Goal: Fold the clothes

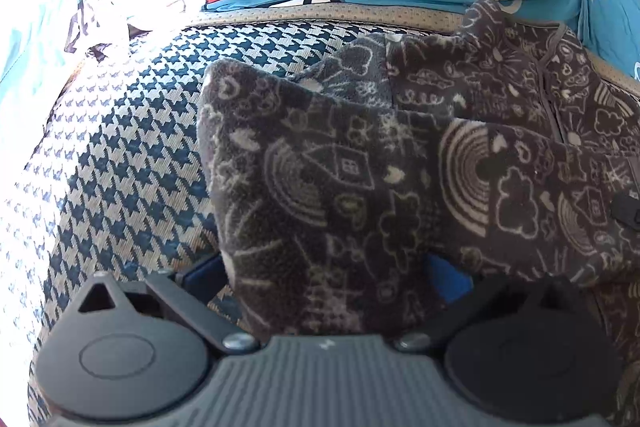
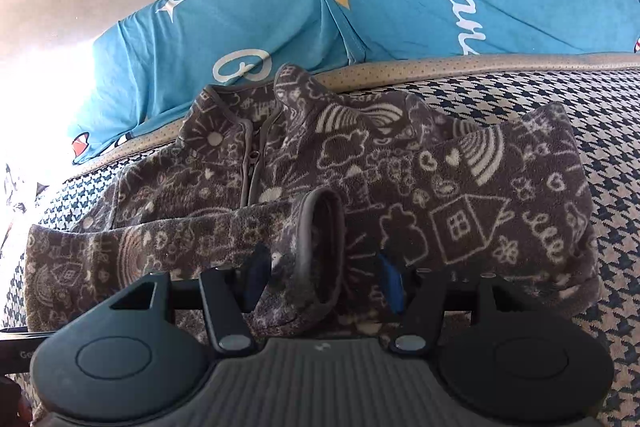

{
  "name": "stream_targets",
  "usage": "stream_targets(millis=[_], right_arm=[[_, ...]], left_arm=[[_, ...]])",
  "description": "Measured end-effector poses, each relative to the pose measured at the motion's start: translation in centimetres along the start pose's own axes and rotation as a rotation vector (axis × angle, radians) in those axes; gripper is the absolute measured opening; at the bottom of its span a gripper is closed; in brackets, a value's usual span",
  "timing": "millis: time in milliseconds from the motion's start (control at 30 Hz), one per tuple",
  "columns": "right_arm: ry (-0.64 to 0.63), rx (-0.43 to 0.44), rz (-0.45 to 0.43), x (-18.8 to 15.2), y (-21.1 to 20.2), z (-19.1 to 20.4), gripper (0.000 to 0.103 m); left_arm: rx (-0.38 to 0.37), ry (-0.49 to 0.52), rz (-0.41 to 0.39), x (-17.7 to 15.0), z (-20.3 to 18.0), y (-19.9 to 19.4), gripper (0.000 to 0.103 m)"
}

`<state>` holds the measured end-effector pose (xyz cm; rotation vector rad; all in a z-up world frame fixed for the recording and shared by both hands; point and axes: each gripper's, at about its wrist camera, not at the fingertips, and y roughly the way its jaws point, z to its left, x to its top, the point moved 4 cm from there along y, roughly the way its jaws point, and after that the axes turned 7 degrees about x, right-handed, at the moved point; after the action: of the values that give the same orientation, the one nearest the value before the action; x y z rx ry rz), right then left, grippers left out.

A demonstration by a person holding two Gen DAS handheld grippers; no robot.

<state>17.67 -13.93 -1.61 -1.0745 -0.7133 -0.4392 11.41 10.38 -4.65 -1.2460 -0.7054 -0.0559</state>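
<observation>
Both grippers work the near edge of a grey fleece jacket (image 2: pixel 360 163) printed with white doodles — houses, clouds, rainbows — lying on a houndstooth-patterned bed cover (image 1: pixel 120 155). On the left wrist view, the left gripper (image 1: pixel 332 283) has its blue-padded fingers spread wide, a fold of fleece bulging between them. On the right wrist view, the right gripper (image 2: pixel 324 279) stands open around a sleeve cuff (image 2: pixel 320 243), its pads apart on either side. Behind the jacket, blue pillows (image 2: pixel 440 7) with white lettering line the bed's beige piping — the zippered collar touches them.
</observation>
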Motion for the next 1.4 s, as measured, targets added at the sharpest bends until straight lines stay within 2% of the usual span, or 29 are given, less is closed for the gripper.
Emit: stream_targets(millis=[33, 100, 167, 267, 367, 433, 533, 600, 633, 700, 833, 933, 1200, 1400], right_arm=[[-0.004, 0.001, -0.014, 0.1, -0.2, 0.1, 0.045], [-0.012, 0.004, -0.041, 0.3, -0.6, 0.3, 0.016], [-0.02, 0.007, -0.069, 0.6, -0.9, 0.5, 0.009], [-0.032, 0.012, -0.11, 0.9, -1.5, 0.8, 0.007], [-0.028, -0.024, -0.149, 1.4, -2.1, 0.4, 0.006], [-0.016, -0.069, -0.173, 1.9, -2.6, -0.3, 0.006], [0.002, -0.138, -0.209, 2.6, -3.4, -1.2, 0.008], [0.048, -0.164, -0.126, 2.2, -2.4, -2.6, 0.009], [0.072, -0.166, -0.103, 2.0, -2.3, -3.1, 0.011], [0.115, -0.16, -0.092, 1.9, -2.5, -3.9, 0.02], [0.107, -0.142, -0.092, 1.8, -2.9, -4.0, 0.033], [0.096, -0.123, -0.088, 1.7, -3.2, -3.9, 0.034], [0.116, -0.097, -0.011, 1.2, -2.2, -4.2, 0.034], [0.114, -0.075, -0.006, 1.0, -2.0, -3.9, 0.034]], left_arm=[[-0.005, -0.005, -0.001, 0.0, -0.1, 0.0, 0.099], [-0.015, -0.012, -0.004, 0.1, -0.2, -0.2, 0.094], [-0.02, -0.018, -0.01, 0.3, -0.4, -0.5, 0.09], [-0.018, -0.02, -0.047, 0.6, -0.7, -1.1, 0.088], [-0.004, -0.009, -0.107, 1.2, -1.2, -2.0, 0.087], [-0.001, -0.004, -0.12, 1.4, -1.5, -2.1, 0.094], [0.001, -0.034, -0.066, 1.3, -1.7, -1.3, 0.096], [-0.002, -0.049, -0.056, 1.3, -1.8, -1.2, 0.096], [-0.005, -0.051, -0.064, 1.3, -1.9, -1.3, 0.096], [0.0, -0.035, -0.096, 1.2, -2.4, -1.7, 0.096], [0.012, -0.01, -0.104, 1.1, -3.2, -1.7, 0.095], [0.025, -0.005, -0.105, 1.0, -3.5, -1.6, 0.094], [0.04, 0.014, -0.095, 0.7, -3.9, -1.1, 0.094], [0.048, 0.027, -0.096, 0.6, -4.0, -1.1, 0.094]])
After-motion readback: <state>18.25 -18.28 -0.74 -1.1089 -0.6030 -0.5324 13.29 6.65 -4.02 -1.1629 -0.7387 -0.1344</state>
